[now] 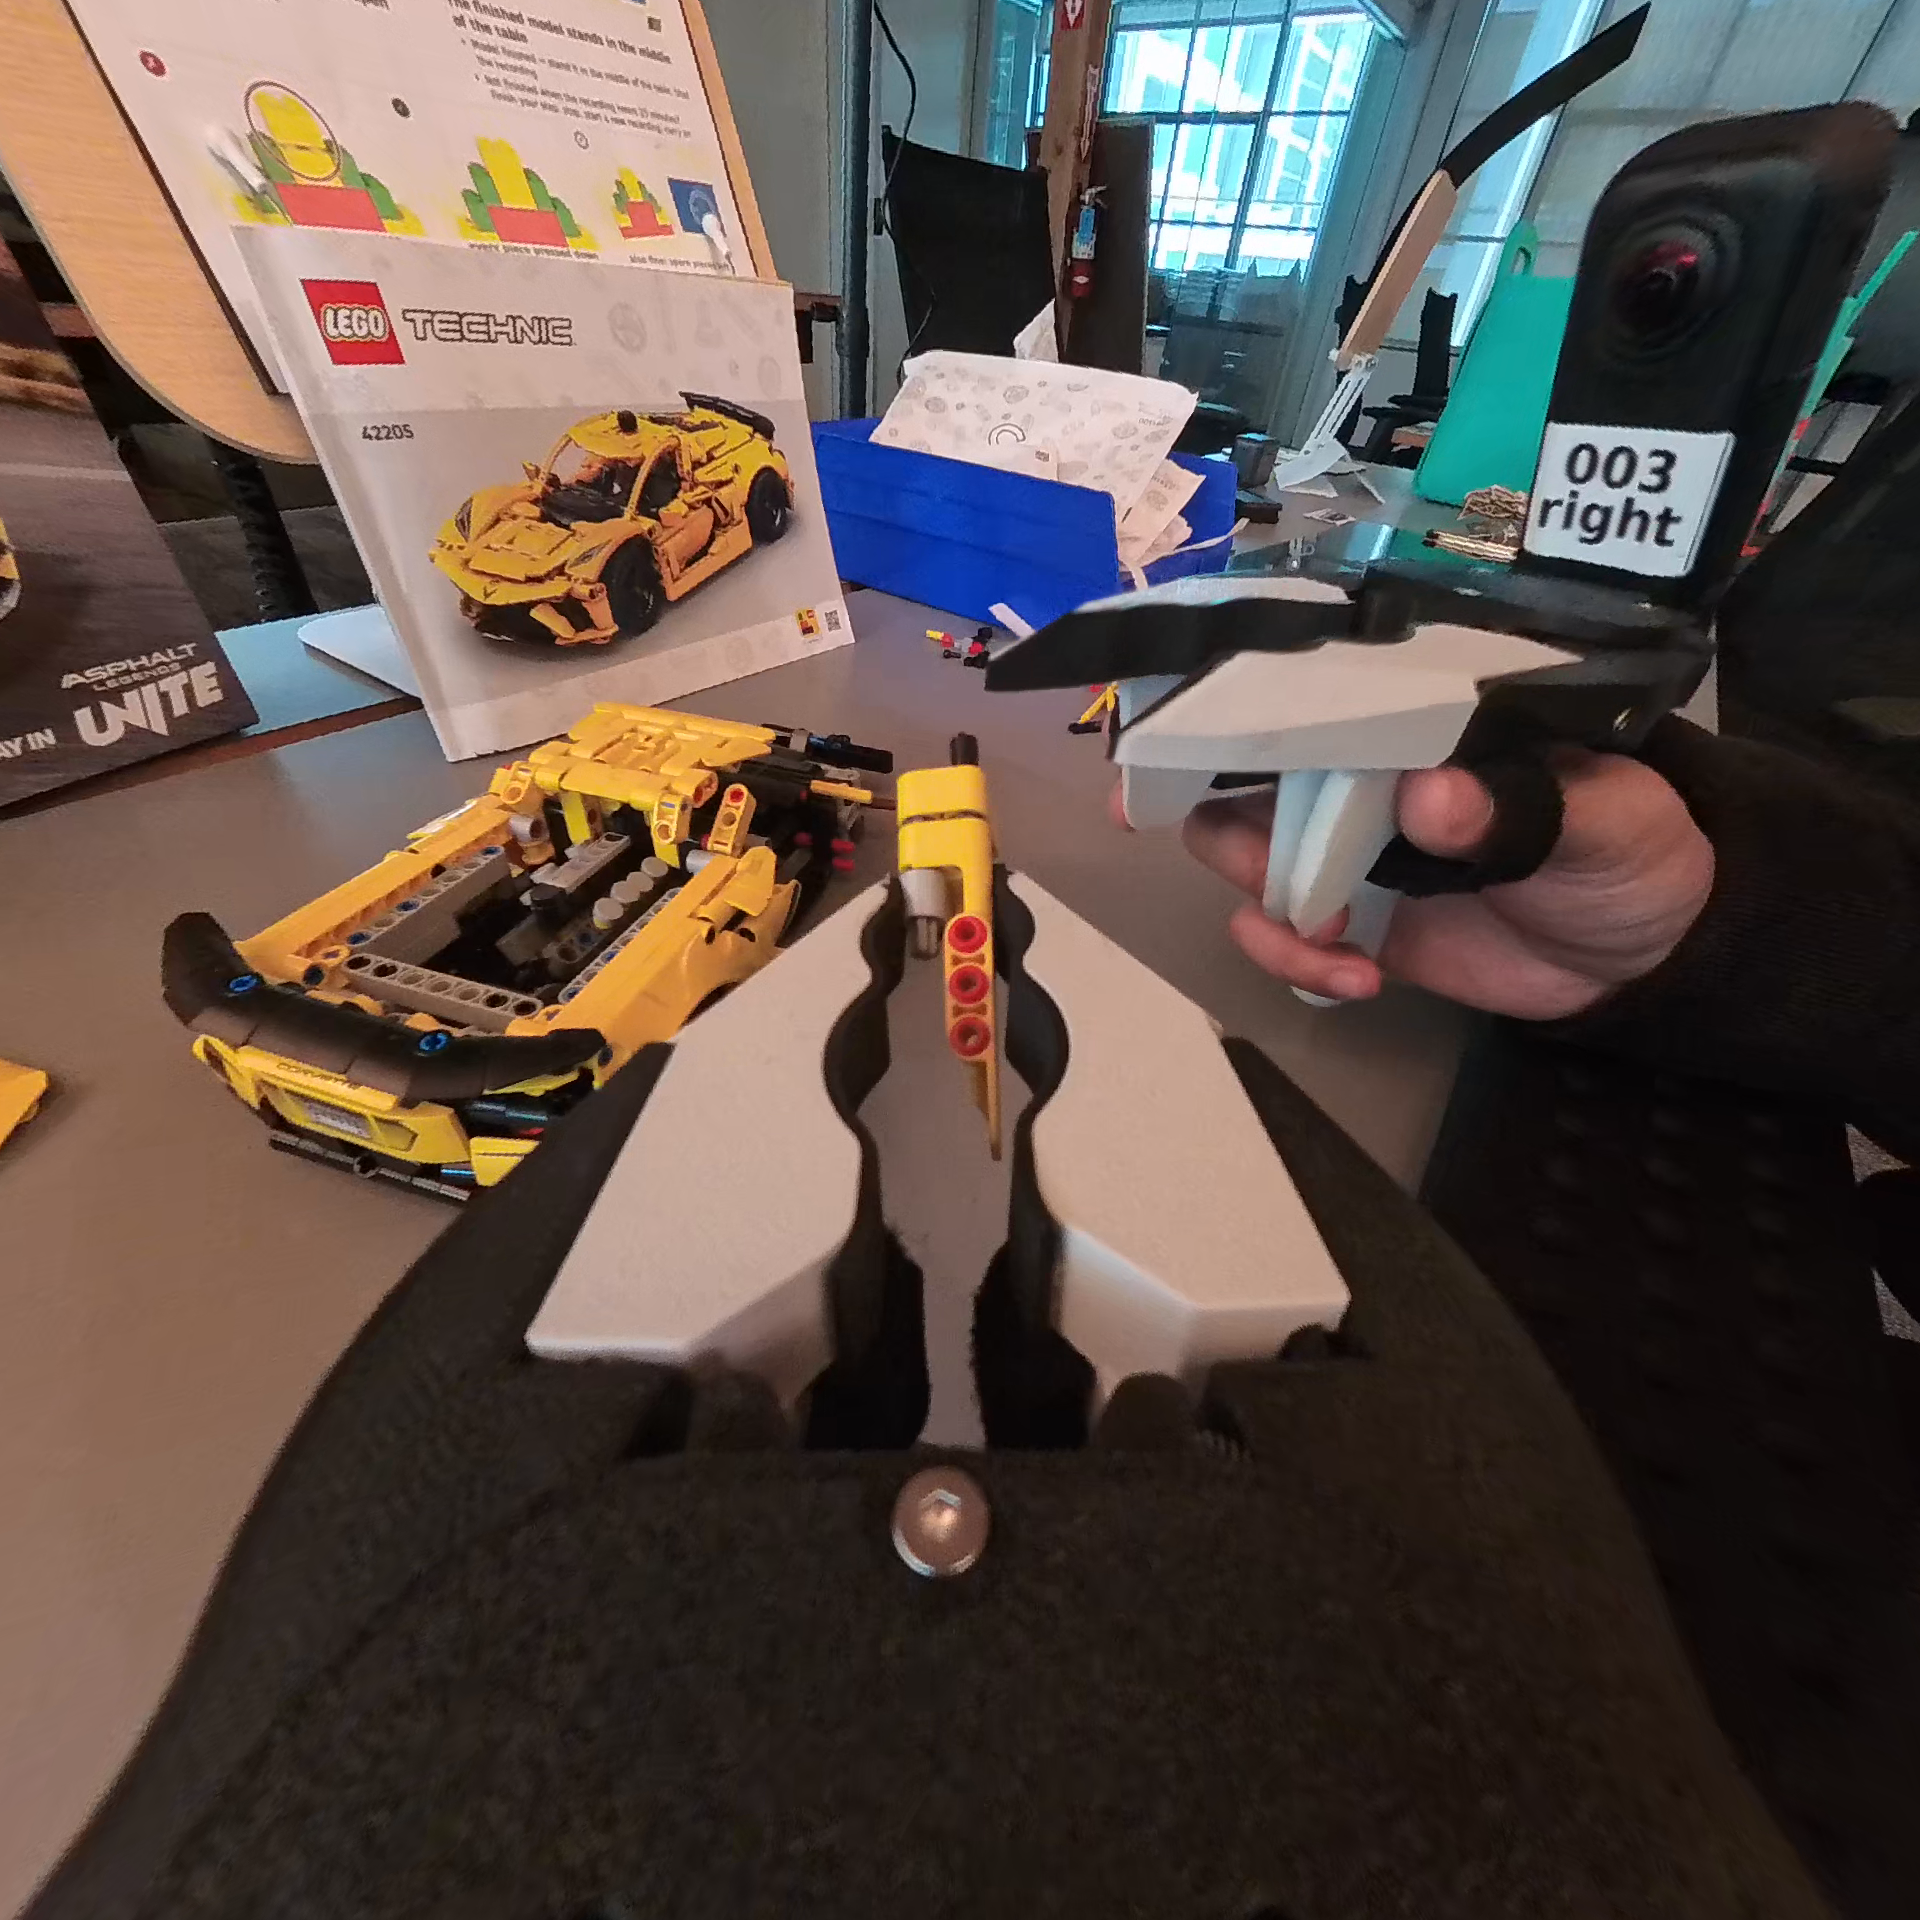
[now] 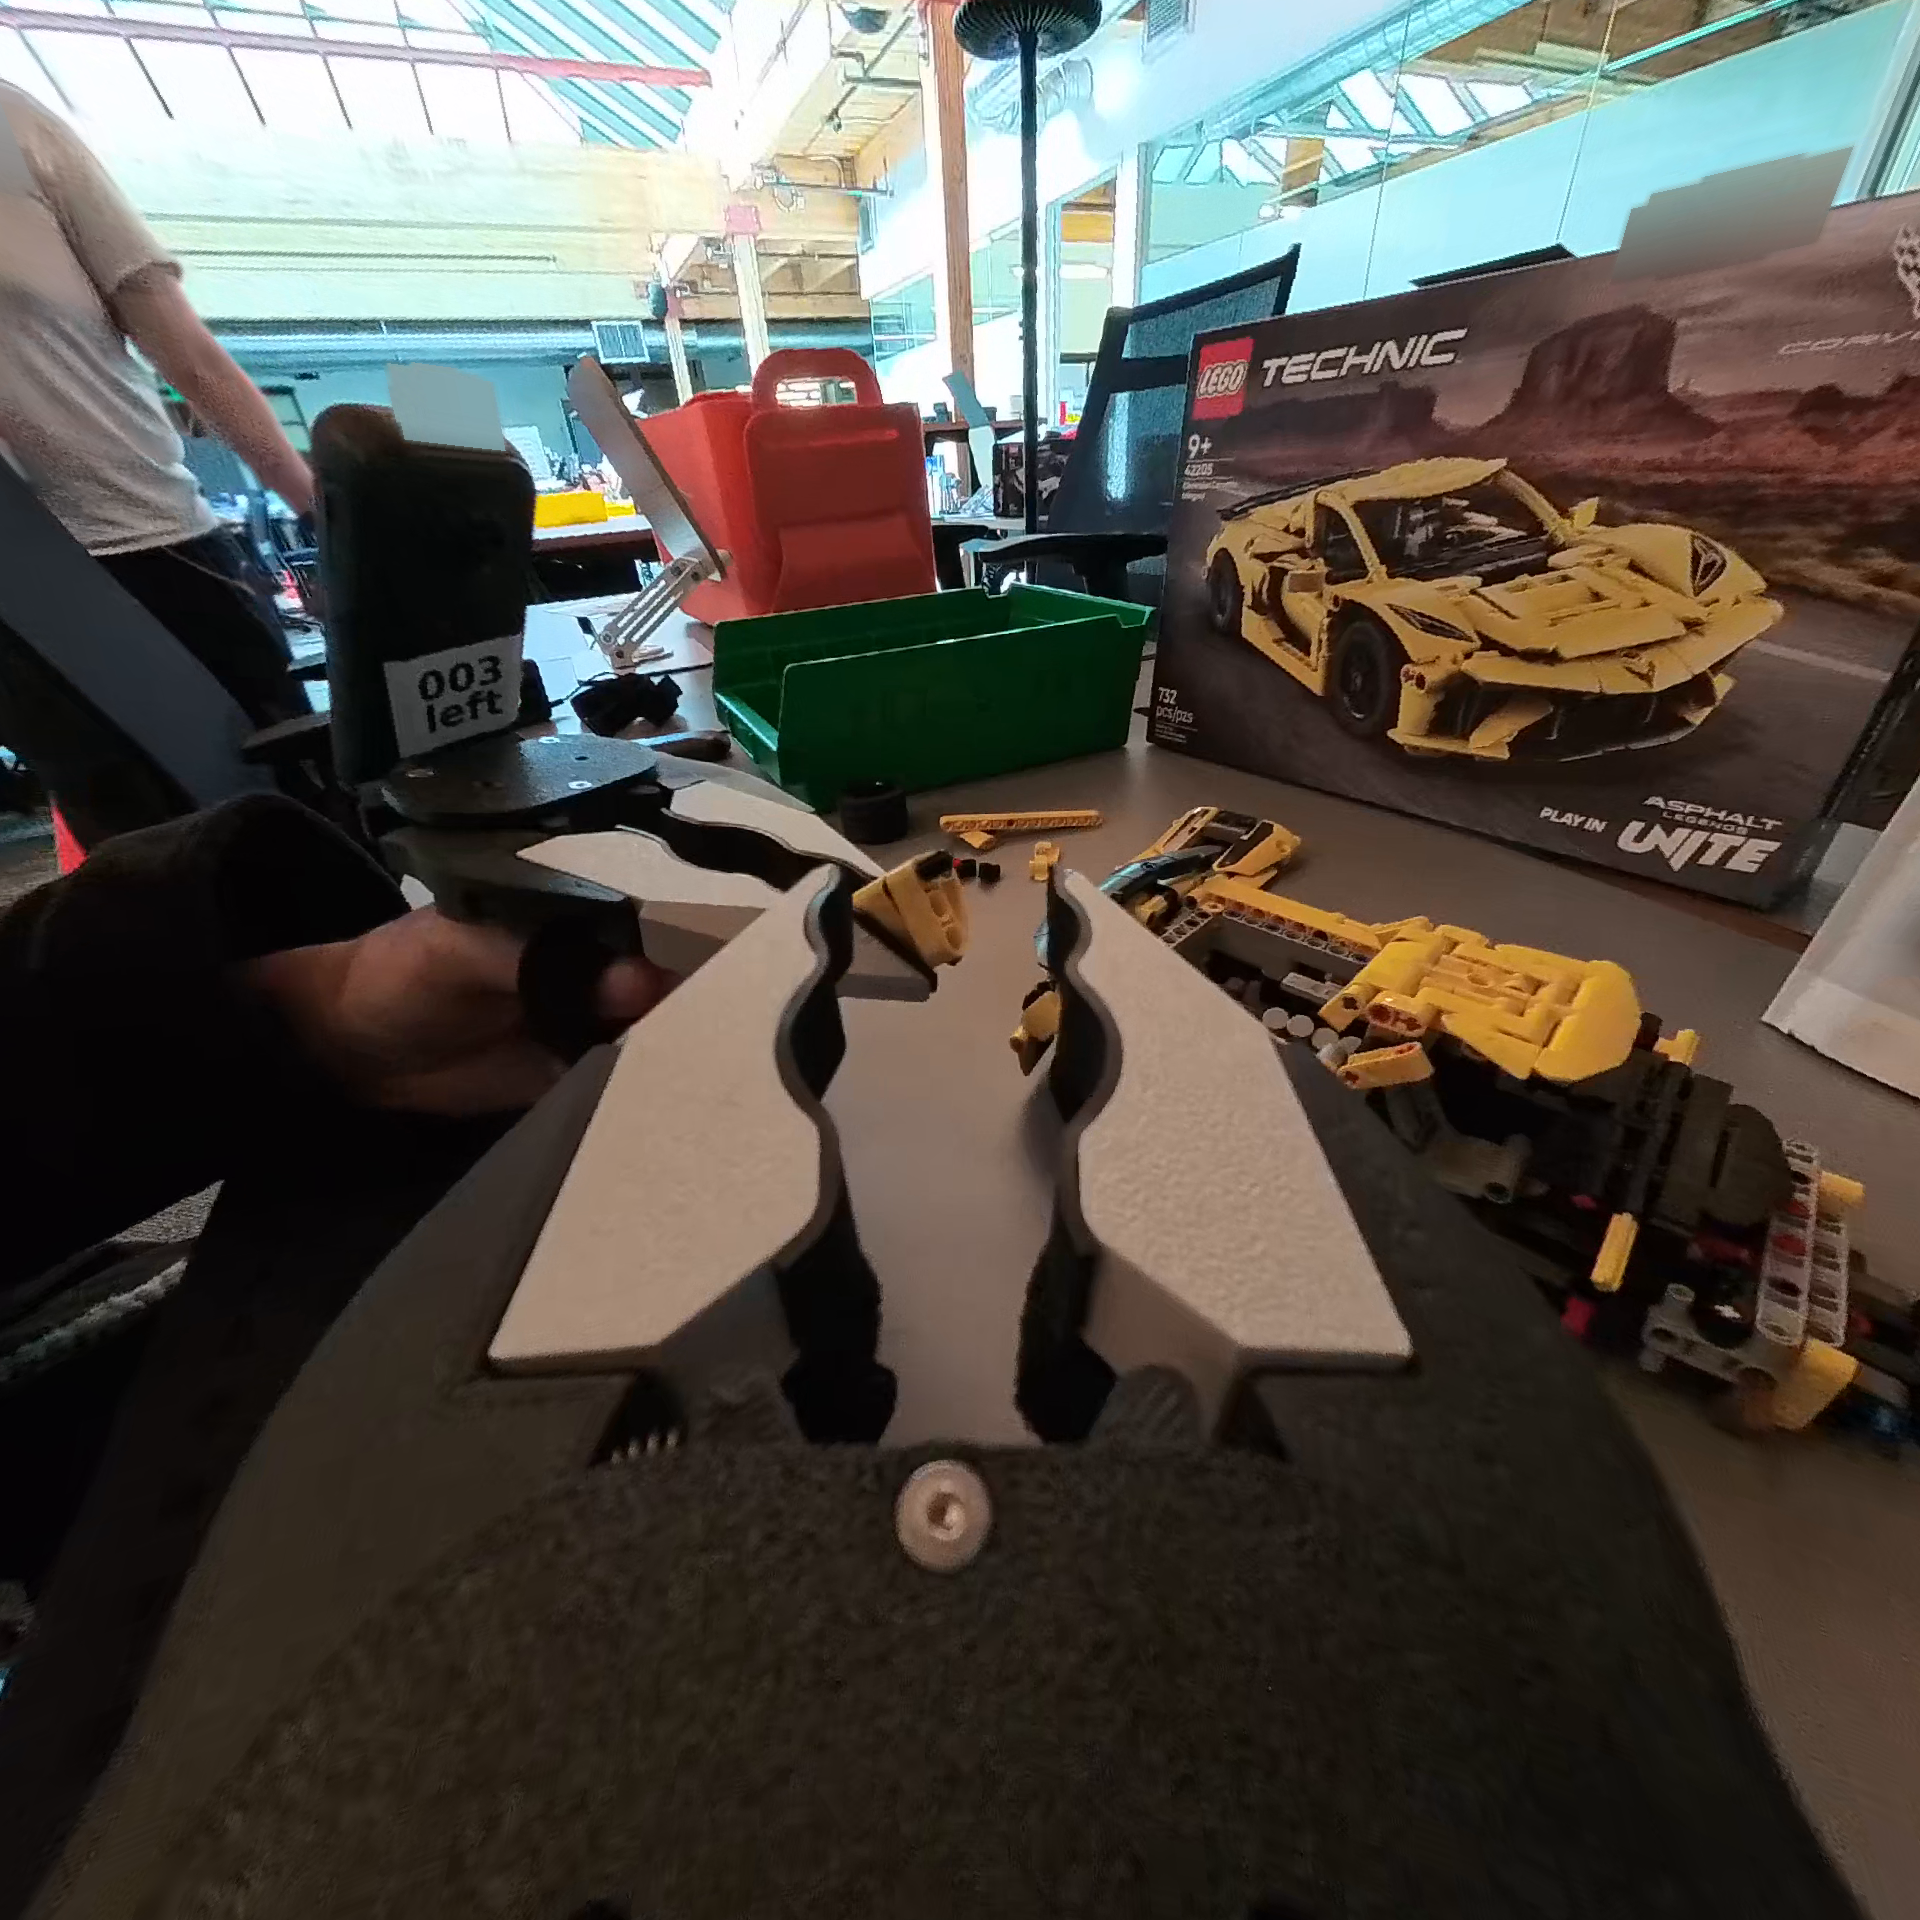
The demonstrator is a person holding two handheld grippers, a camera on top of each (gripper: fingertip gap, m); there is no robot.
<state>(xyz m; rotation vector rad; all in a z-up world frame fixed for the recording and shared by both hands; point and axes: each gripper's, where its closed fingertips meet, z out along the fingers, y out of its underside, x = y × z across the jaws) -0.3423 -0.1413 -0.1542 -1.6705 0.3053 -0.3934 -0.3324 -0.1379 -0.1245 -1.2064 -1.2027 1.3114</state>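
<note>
Left gripper (image 1: 940, 894), centre of frame: pinched on a yellow brick sub-assembly (image 1: 951, 883) with red pins, upright between the fingertips. Right gripper (image 2: 951, 914), centre of its view: parted narrowly, holding nothing, small yellow piece (image 2: 1036, 1023) just beside the right finger. Part-built yellow car model (image 1: 488, 935) at left on the grey table (image 1: 156, 1299); instruction booklet (image 1: 561, 488) propped behind; green bin (image 2: 925, 675) upper centre.

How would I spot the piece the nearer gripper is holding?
Start at the half-built yellow car on the grey table. Just right of it, the left gripper pinches a narrow yellow assembly. Unlike the loose bits beyond, it carries three red pins in a row.
</note>
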